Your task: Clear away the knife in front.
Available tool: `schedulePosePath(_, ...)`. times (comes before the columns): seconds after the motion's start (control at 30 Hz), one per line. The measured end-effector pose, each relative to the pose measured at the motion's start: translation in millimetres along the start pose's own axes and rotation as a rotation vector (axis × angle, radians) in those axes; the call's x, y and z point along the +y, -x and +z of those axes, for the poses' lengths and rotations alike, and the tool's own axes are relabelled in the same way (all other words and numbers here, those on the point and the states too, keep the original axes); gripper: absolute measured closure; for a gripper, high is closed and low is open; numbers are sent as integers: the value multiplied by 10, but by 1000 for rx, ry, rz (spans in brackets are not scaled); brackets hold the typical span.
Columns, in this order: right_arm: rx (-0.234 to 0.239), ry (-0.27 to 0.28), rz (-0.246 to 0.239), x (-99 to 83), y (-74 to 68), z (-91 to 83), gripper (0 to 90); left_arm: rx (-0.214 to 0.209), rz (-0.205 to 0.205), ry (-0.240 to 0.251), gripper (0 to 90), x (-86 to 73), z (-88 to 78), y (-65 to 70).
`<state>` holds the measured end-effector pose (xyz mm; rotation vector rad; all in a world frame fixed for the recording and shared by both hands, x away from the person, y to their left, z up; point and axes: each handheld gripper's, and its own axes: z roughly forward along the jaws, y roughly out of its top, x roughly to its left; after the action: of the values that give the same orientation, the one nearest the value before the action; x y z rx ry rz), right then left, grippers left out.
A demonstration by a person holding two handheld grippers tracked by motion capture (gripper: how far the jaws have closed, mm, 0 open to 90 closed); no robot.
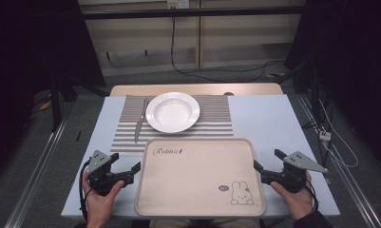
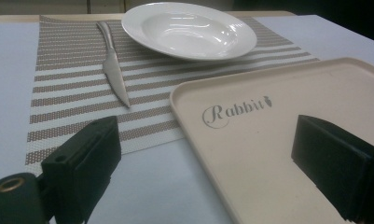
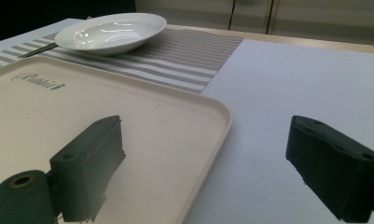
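Left to right. The left hand-held gripper [image 1: 137, 168] is resting at the bench's near left corner, its black jaws standing wide apart with nothing between them; in the left gripper view they are straddling the left rim of the beige rectangular plastic tray [image 1: 200, 178] without pressing on it. Beyond it, a slim silver metal table knife [image 1: 140, 121] is lying lengthwise on the left part of a brown-and-white striped woven placemat [image 1: 216, 111] toward the far edge, just beside a round white ceramic soup plate [image 1: 173, 111] sitting on the mat's middle. The tray, printed with a rabbit, is occupying the near centre, bare. The right hand-held gripper [image 1: 256, 165] is waiting at the tray's right edge, jaws likewise spread and empty.

Judged step: both grippers are poised flanking the tray, before any grasp. The next move probably calls for closing each pair of jaws squarely on a rim, or reaching forward to the plate and knife.

The bench [image 1: 273, 118] is carrying a pale blue-grey top; dark curtains, cables and wooden panelling are surrounding it.
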<state>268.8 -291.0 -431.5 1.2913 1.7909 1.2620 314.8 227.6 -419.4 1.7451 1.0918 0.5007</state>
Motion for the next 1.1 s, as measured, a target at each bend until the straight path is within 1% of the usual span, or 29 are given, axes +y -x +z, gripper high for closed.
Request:
schedulePosePath(0.13, 2, -3, 4, -2, 5, 7, 105, 3, 8, 2, 79, 9, 5, 8)
schedulePosePath(0.2, 2, -1, 5, -3, 11, 13, 105, -1, 33, -13, 80, 27, -1, 28)
schedulePosePath(0.33, 6, -6, 10, -4, 20, 27, 104, 4, 58, -13, 99, 65, -19, 60)
schedulePosePath(0.43, 8, -7, 10, -3, 20, 30, 104, 32, 61, -34, 134, 106, -31, 59)
schedulePosePath(0.47, 8, -7, 10, -3, 18, 28, 104, 35, 59, -52, 136, 130, -37, 51)
schedulePosePath(0.5, 11, -6, 11, -3, 15, 26, 104, 17, 43, -56, 127, 150, -32, 39)
schedulePosePath(0.57, 12, -6, 7, -3, 12, 28, 107, 12, 25, -83, 148, 182, -17, 17)
schedulePosePath(0.6, 9, -9, 4, -3, 9, 28, 107, 9, 24, -97, 140, 196, -2, 2)
schedulePosePath(0.7, 9, -8, 4, -2, 4, 26, 107, 1, 20, -158, 136, 245, 64, -51)
schedulePosePath(0.77, 8, -9, 5, -3, 5, 24, 107, -19, 15, -196, 122, 280, 119, -110)
schedulePosePath(0.8, 7, -9, 6, -3, 6, 24, 107, -27, 1, -206, 109, 297, 148, -141)
schedulePosePath(0.83, 6, -8, 7, -3, 6, 26, 107, -33, -1, -206, 109, 315, 175, -167)
schedulePosePath(0.9, 7, -9, 9, -1, 6, 29, 107, -19, 10, -221, 120, 358, 222, -202)
schedulePosePath(0.93, 6, -10, 7, -2, 5, 30, 107, -22, 2, -227, 119, 377, 246, -227)
schedulePosePath(0.97, 5, -12, 6, -3, 4, 29, 107, -33, -24, -225, 118, 395, 275, -250)
schedulePosePath(1.03, 5, -13, 7, -4, 2, 24, 107, -44, -31, -233, 117, 430, 318, -303)
schedulePosePath(1.1, 2, -9, 5, -3, 1, 14, 107, -23, -27, -239, 112, 457, 353, -329)
